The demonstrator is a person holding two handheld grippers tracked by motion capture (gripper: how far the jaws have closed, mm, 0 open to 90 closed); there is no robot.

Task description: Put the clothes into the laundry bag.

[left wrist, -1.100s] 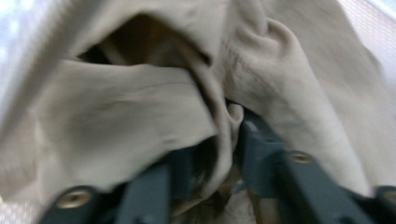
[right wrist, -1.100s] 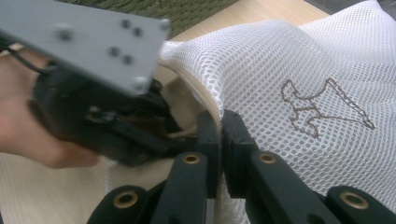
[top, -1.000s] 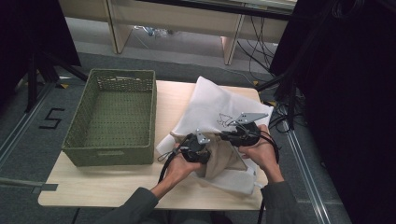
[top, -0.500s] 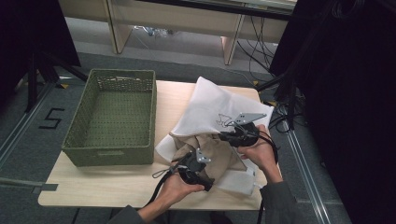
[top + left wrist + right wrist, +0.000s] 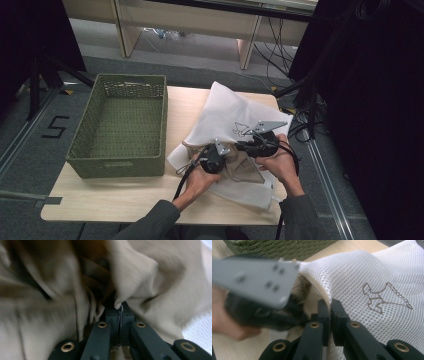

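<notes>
So on the light wooden table [image 5: 125,200] there's a white mesh laundry bag [image 5: 235,107] w/ a little brown stitched outline figure [image 5: 384,298] on it, lying right of the olive-green woven plastic basket [image 5: 122,127], near it but not touching afaict. A crumpled beige cloth garment [image 5: 140,277] sits at the bag's open end, partly inside the mouth, partly out on the tabletop. Left gripper [image 5: 216,152] is right at that opening, jaws have just been closing and are now clamped together w/ a small fold of the beige fabric pinched between the pads; the left gripper view is pretty blurry but you can see the pinch. Right gripper [image 5: 329,308] is closed too, biting the bag's cream-trimmed rim, mesh on one side of the jaws and the beige stuff showing thru the gap on the other. In the right gripper view the other gripper's grey three-cornered plate is close by, blurred. Both hands low over the near right part of the table, grippers just beside each other.
</notes>
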